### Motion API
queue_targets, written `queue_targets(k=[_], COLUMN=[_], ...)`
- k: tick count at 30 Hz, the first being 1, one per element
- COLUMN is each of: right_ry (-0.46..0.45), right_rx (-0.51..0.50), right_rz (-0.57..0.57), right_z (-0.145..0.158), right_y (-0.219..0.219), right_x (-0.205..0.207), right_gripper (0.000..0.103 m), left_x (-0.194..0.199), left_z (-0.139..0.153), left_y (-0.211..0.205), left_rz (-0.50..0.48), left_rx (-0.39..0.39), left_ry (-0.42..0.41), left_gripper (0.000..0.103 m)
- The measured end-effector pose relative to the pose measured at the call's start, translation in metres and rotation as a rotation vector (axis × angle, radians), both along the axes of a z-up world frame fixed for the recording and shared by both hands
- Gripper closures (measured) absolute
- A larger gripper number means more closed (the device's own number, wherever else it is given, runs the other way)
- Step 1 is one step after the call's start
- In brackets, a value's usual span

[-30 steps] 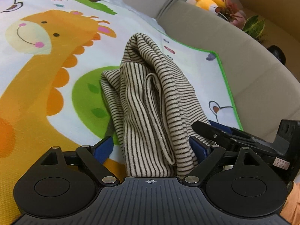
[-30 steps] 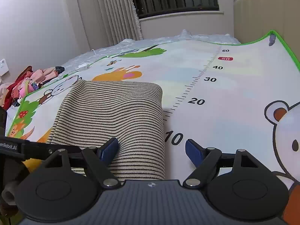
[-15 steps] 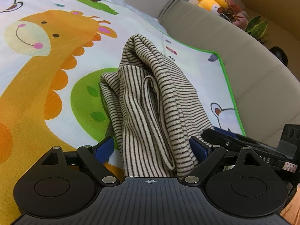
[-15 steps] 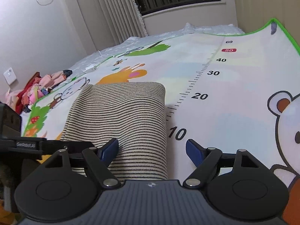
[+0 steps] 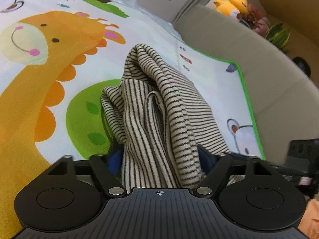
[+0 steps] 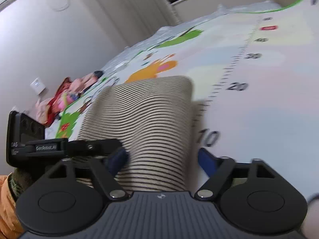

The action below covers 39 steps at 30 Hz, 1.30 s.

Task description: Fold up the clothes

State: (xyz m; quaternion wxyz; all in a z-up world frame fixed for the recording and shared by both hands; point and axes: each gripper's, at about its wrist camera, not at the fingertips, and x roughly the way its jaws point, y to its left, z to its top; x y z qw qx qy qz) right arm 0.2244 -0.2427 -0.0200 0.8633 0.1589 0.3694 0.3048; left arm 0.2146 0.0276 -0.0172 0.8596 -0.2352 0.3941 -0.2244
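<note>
On the mat's [image 5: 59, 91] left side a giraffe print runs up toward the far wall. At centre, the striped garment [image 5: 159, 107] lies bunched on the green patch, its near end rising between the blue pads of the left gripper [image 5: 161, 159], which is clamped on the cloth. Right of it, the right gripper [image 6: 163, 159] also has the garment [image 6: 147, 119] between its pads, and they press its sides. Farther right, a beige headboard [image 5: 259, 63] carries a yellow plush [image 5: 231, 4].
</note>
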Motion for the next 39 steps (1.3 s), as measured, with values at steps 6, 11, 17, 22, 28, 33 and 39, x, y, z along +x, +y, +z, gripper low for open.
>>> queue_targets(k=[6,11,17,22,28,33,39], right_ry=[-0.074,-0.123,-0.205,-0.257,-0.32,-0.4,-0.315], right_rx=[-0.026,-0.066,-0.148,-0.222,-0.31,-0.313,-0.266], right_rz=[0.014,0.068,0.111,0.059,0.07,0.071,0.073], right_z=[0.007,0.012,0.01,0.018,0.034,0.06,0.034], right_y=[0.032,0.069,0.096,0.085,0.075,0.073,0.096], right_x=[0.023,0.066,0.096,0.07,0.028,0.005,0.024], right_gripper=[0.044,0.044,0.039,0.034,0.034,0.034,0.03], left_x=[0.005,0.029,0.054,0.042,0.033,0.07,0.089], left_z=[0.003,0.013,0.0,0.02,0.076,0.053,0.023], left_y=[0.01,0.034,0.065,0.069,0.055,0.05,0.053], left_rz=[0.034,0.099,0.186,0.246,0.213,0.183,0.216], left_rx=[0.004,0.047,0.023,0.065,0.095,0.087,0.158], left_ry=[-0.024,-0.061,-0.066,-0.132,-0.353,-0.216,-0.191], left_gripper=[0.037,0.039,0.038,0.037,0.034,0.039,0.04])
